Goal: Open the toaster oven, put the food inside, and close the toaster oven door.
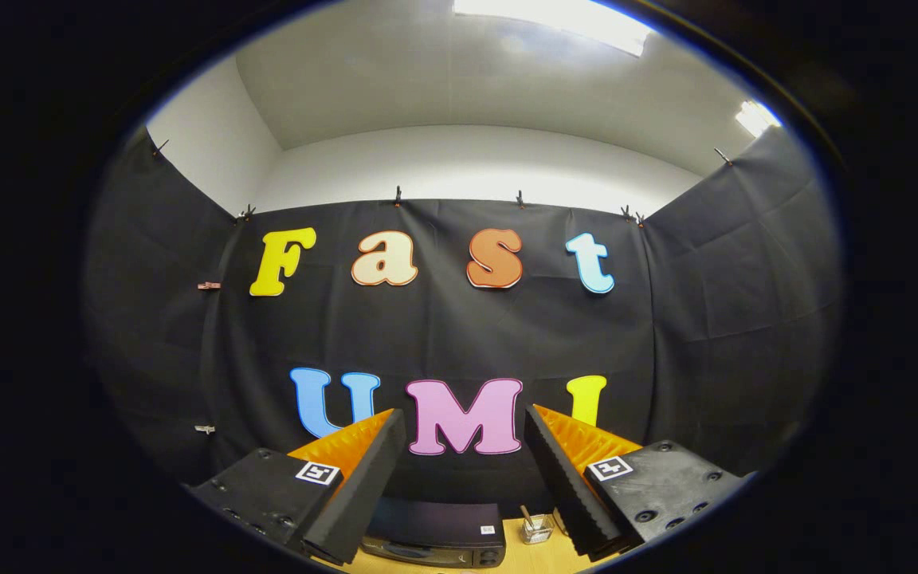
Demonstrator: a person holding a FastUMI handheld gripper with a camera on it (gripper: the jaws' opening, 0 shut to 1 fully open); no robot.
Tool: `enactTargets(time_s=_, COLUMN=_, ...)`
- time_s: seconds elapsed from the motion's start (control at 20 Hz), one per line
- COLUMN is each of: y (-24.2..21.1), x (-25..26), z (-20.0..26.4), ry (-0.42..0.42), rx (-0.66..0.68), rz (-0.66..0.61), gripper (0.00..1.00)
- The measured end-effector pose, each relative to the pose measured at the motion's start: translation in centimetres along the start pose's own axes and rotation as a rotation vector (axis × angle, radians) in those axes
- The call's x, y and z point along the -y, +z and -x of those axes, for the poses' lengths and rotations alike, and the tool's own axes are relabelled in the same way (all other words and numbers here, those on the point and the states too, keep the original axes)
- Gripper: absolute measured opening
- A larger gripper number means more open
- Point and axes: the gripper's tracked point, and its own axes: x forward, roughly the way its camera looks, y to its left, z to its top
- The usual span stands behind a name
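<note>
My gripper (465, 422) is raised high and tilted up toward the booth's back wall, its fingers wide apart with nothing between them. Far below, between the two fingers, I see the dark top of the toaster oven (435, 532) standing on a wooden table (524, 560) against the wall. Its front and door are mostly hidden under the lower part of the fingers. No food shows.
A small clear glass container (537, 527) with something upright in it stands on the table just right of the toaster oven. Black cloth walls close the booth at the back and both sides, with white wall and ceiling lights above.
</note>
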Motion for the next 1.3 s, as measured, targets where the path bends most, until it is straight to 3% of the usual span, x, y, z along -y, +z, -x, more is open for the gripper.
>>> enactTargets(time_s=0.35, y=-3.2, x=-1.4, z=-0.2, ry=-0.03, rx=-0.048, rz=0.028, gripper=0.97)
enactTargets(time_s=0.65, y=-11.0, x=-4.0, z=-0.5, ry=-0.057, rx=-0.126, rz=-0.014, gripper=0.97)
enactTargets(time_s=1.0, y=-22.4, x=-6.1, z=-2.9, ry=-0.049, rx=-0.181, rz=-0.008, gripper=0.97)
enactTargets(time_s=1.3, y=-37.0, x=-6.7, z=-4.6, ry=-0.033, rx=-0.346, rz=-0.043, gripper=0.98)
